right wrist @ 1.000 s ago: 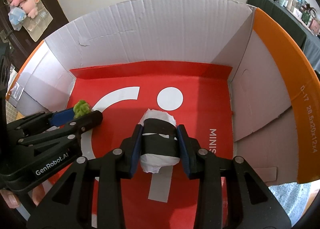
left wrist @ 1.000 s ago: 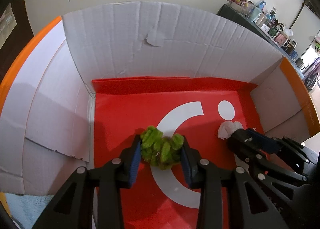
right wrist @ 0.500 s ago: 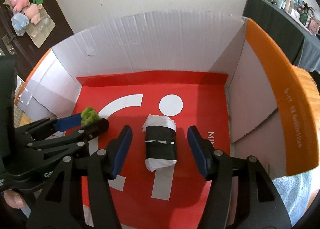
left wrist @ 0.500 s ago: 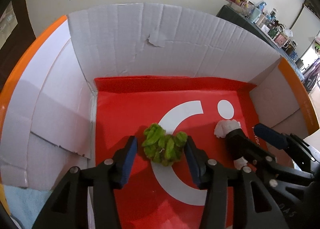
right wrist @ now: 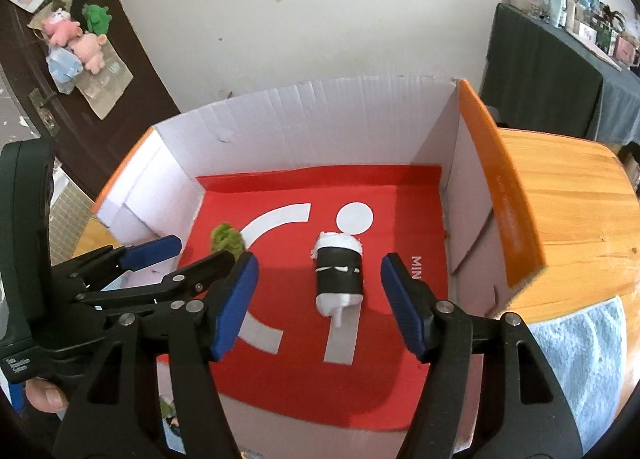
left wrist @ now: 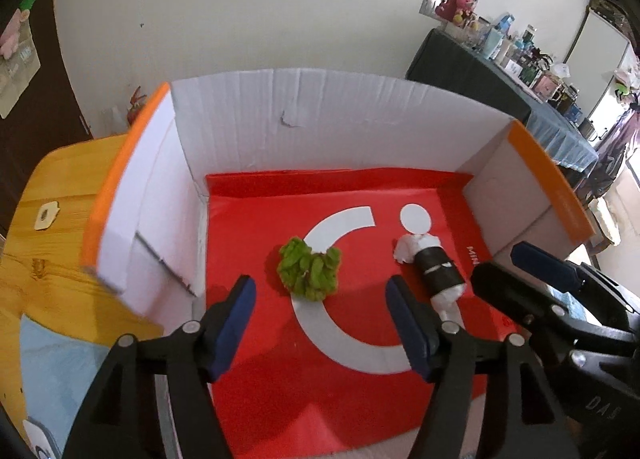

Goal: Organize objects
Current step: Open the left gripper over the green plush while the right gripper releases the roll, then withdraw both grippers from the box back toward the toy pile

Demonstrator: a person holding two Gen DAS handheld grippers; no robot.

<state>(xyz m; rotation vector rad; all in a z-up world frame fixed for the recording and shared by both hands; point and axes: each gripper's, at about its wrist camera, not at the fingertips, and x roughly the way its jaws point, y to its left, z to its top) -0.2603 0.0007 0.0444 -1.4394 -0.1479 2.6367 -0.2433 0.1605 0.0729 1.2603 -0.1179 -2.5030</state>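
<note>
A green leafy toy (left wrist: 310, 271) lies on the red floor of an open cardboard box (left wrist: 332, 115). Beside it to the right rests a white roll with a black band (left wrist: 434, 265). My left gripper (left wrist: 322, 323) hovers above and short of the green toy, its jaws opening with nothing between them. In the right wrist view my right gripper (right wrist: 318, 299) hangs over the white roll (right wrist: 339, 273), jaws opening, pads clear of it on both sides. The green toy (right wrist: 227, 238) shows partly behind the left gripper's fingers (right wrist: 152, 253).
The box has white walls with orange flaps (right wrist: 496, 187) and sits on a wooden table (right wrist: 572, 195). A light blue towel (right wrist: 580, 359) lies at the near right. A thumb (right wrist: 44, 395) shows at the lower left. Cluttered shelves stand far back right.
Both grippers let go of their objects, opened wide and rose back out of the box. The green toy and the white roll stay on the red floor.
</note>
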